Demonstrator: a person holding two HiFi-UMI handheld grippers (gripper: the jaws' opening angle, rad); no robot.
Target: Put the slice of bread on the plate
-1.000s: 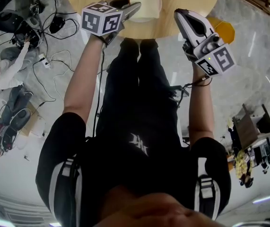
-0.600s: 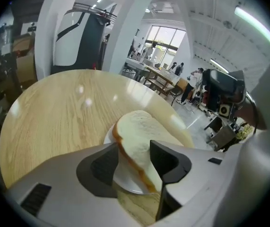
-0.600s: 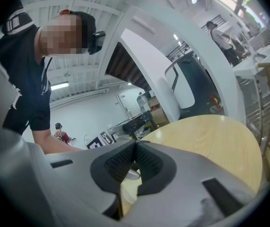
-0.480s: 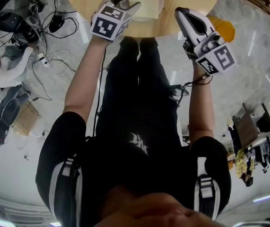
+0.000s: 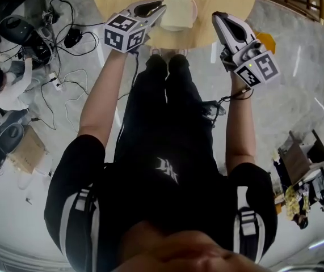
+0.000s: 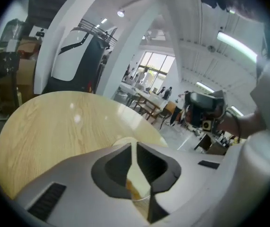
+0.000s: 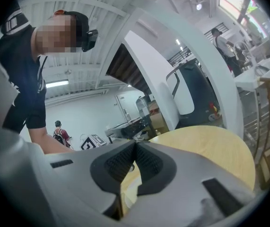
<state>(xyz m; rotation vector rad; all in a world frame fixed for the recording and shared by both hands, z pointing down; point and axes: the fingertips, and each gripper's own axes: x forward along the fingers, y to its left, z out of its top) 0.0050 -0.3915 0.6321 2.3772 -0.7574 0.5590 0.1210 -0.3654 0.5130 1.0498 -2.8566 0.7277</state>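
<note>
One pale, squarish slice of bread point(image 5: 177, 10) lay on the single white plate point(image 5: 195, 9) by the round worktop's point(image 5: 230, 4) near edge. The left claw point(image 5: 160, 5), just left of it, had just narrowed to a slit, empty; the right claw point(image 5: 218, 17) was closed, empty. Only the head view showed the whole slice; the left gripper view caught a crusted sliver.
</note>
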